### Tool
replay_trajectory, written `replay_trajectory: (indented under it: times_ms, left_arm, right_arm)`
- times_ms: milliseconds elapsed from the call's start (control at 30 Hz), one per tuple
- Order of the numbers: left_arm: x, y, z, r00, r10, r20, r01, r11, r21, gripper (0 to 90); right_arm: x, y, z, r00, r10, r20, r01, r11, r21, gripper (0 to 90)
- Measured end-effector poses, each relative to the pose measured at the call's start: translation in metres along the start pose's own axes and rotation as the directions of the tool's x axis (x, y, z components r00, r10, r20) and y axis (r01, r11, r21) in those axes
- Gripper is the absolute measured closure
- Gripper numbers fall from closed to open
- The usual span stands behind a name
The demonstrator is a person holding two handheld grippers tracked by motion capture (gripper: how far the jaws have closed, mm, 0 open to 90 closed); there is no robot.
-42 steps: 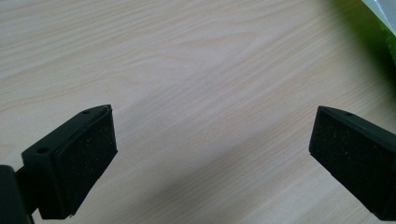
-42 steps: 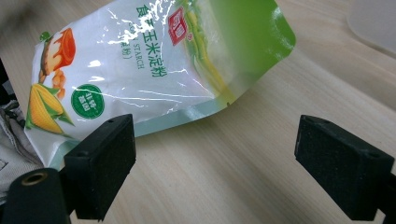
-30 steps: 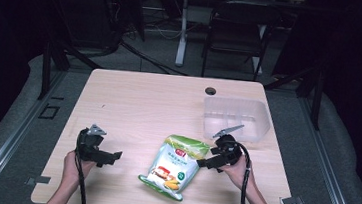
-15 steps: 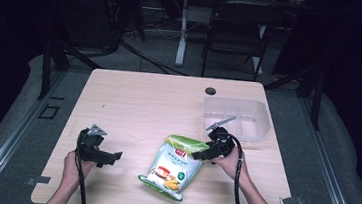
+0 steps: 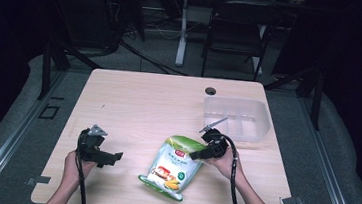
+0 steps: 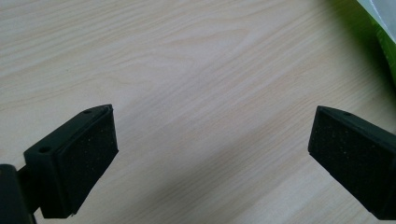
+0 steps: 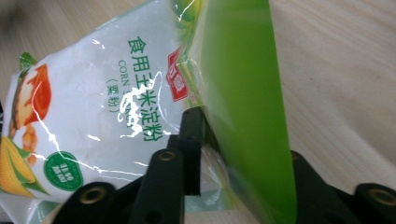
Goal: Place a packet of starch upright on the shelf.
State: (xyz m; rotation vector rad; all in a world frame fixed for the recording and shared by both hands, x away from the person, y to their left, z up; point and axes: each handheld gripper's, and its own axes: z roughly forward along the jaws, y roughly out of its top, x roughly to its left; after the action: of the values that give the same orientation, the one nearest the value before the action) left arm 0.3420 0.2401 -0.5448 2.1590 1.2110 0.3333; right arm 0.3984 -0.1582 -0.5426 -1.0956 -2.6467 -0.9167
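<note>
High view: at the near left of the table [image 5: 133, 102] the left gripper [image 5: 112, 156] rests in the person's hand, its jaws spread wide over bare wood and holding nothing. The corn starch bag [image 5: 175, 166] lies flat near the middle of the near edge, its long axis running from near-left to far-right, the green top end toward the far side. The right gripper [image 5: 195, 155] is at that top end – in the right gripper view its jaws are shut on the green edge of the bag [image 7: 243, 93]. So the right hand is clearly the nearer one; the left gripper stays well apart from the bag. To the far right stands an empty clear container [image 5: 262, 121], just beyond the right hand.

Compared with one second ago, the right gripper has moved from beside the bag onto its top edge – the left gripper and the bag lie as before.
</note>
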Motion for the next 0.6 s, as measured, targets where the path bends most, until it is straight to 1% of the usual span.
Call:
replay_trajectory:
  times_ms: [33,67,100,133,200,233,300,333,400,433,467,567,600]
  left_arm:
    - [0.000,0.000,0.000,1.0000,0.000,-0.002,0.000,1.0000,0.000,1.5]
    - [0.000,0.000,0.000,1.0000,0.002,-0.001,-0.002,1.0000,0.000,1.5]
    - [0.000,0.000,0.000,1.0000,0.002,-0.001,-0.002,1.0000,0.000,1.6]
    - [0.000,0.000,0.000,1.0000,0.004,-0.002,-0.004,1.0000,-0.001,1.6]
    - [0.001,0.000,0.000,1.0000,0.004,-0.001,-0.004,1.0000,0.000,1.8]
    - [0.001,0.000,0.000,1.0000,0.003,-0.001,-0.003,1.0000,0.000,2.0]
    - [0.001,0.000,-0.001,1.0000,0.008,0.002,-0.008,1.0000,0.005,2.1]
    - [0.000,0.000,-0.001,1.0000,0.004,-0.001,-0.004,1.0000,0.001,2.2]
    - [0.000,0.000,-0.001,1.0000,0.008,-0.001,-0.008,1.0000,0.003,2.4]
    - [-0.001,0.000,-0.001,1.0000,0.009,0.000,-0.009,1.0000,0.003,2.5]
    - [-0.001,0.000,-0.001,0.9999,0.013,-0.002,-0.013,0.9999,0.002,2.9]
    - [-0.002,-0.001,-0.001,0.9999,0.012,0.002,-0.012,0.9999,0.001,3.2]
    - [-0.001,0.000,-0.001,0.9999,0.015,0.003,-0.015,0.9999,0.001,3.2]
  right_arm:
    - [0.001,0.000,0.000,1.0000,-0.003,-0.001,0.003,1.000,0.000,82.0]
    - [0.003,0.000,0.001,1.0000,-0.001,-0.005,0.001,1.000,-0.002,83.9]
    - [0.005,-0.001,0.001,1.0000,0.005,0.003,-0.005,1.000,-0.014,85.8]
    - [0.006,0.000,0.000,0.9999,-0.011,0.009,0.010,1.000,0.006,87.3]
    - [0.008,0.000,0.000,0.9996,-0.020,0.020,0.020,1.000,0.010,89.3]
    - [0.009,0.000,-0.001,0.9992,-0.029,0.028,0.029,0.999,0.019,89.7]
    - [0.011,-0.002,-0.001,0.9991,-0.025,0.034,0.025,1.000,0.005,89.8]
    - [0.011,-0.002,-0.002,0.9988,-0.029,0.039,0.028,1.000,0.012,89.9]
    - [0.013,-0.003,-0.003,0.9987,-0.025,0.044,0.025,1.000,0.001,89.9]
    - [0.013,-0.003,-0.005,0.9984,-0.034,0.045,0.034,0.999,0.008,89.9]
    - [0.014,-0.003,-0.005,0.9985,-0.026,0.048,0.026,1.000,-0.002,89.9]
    - [0.017,-0.005,-0.008,0.9983,-0.033,0.048,0.034,0.999,-0.020,89.8]
    - [0.018,-0.004,-0.010,0.9977,-0.047,0.048,0.048,0.999,-0.012,89.9]
